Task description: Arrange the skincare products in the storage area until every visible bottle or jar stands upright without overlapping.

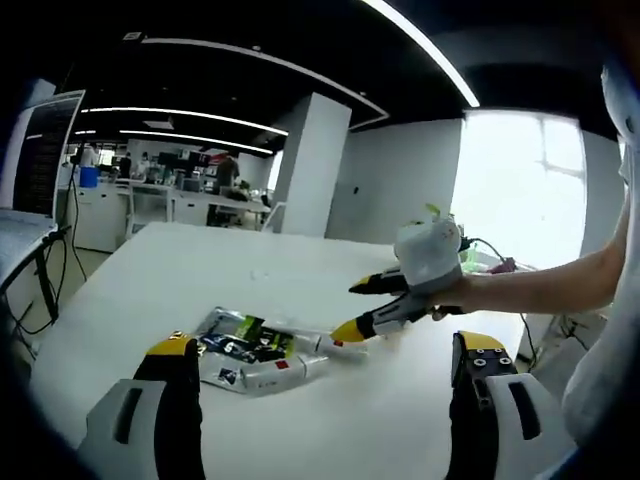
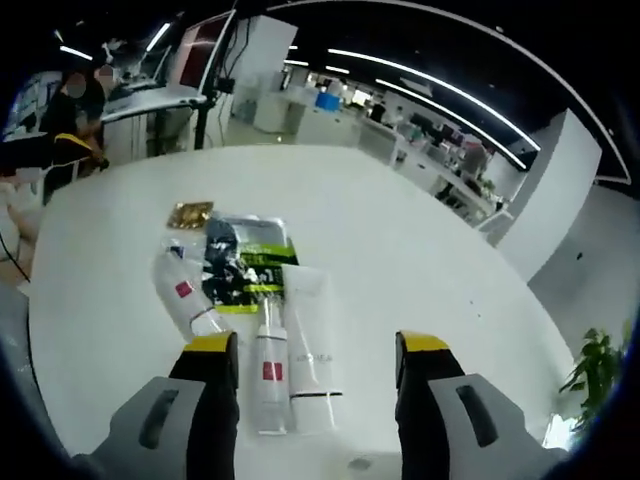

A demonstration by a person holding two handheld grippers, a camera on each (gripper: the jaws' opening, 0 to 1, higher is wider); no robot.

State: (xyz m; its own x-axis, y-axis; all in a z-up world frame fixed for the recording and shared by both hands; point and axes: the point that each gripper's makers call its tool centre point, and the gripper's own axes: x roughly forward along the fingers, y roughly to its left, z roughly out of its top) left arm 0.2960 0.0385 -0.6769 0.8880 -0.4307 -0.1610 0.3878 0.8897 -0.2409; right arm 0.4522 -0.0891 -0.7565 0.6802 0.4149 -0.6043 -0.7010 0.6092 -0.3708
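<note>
Several skincare products (image 1: 250,358) lie flat in a loose pile on the white table (image 1: 200,270). In the right gripper view I make out a white tube (image 2: 310,340), a slim white bottle with a red label (image 2: 268,372), another red-labelled tube (image 2: 180,295), black and green sachets (image 2: 240,262) and a gold sachet (image 2: 190,213). My right gripper (image 2: 317,345) hangs open just above the near ends of the bottle and tube. It enters the left gripper view as yellow-tipped jaws (image 1: 352,308) over the pile's right end. My left gripper (image 1: 326,345) is open, short of the pile.
The table (image 2: 400,230) is wide and round-cornered, with bare surface around the pile. A laptop on a stand (image 1: 40,150) sits past its left edge. A person (image 2: 70,130) sits at a far desk. A plant (image 2: 595,370) stands beyond the table's right edge.
</note>
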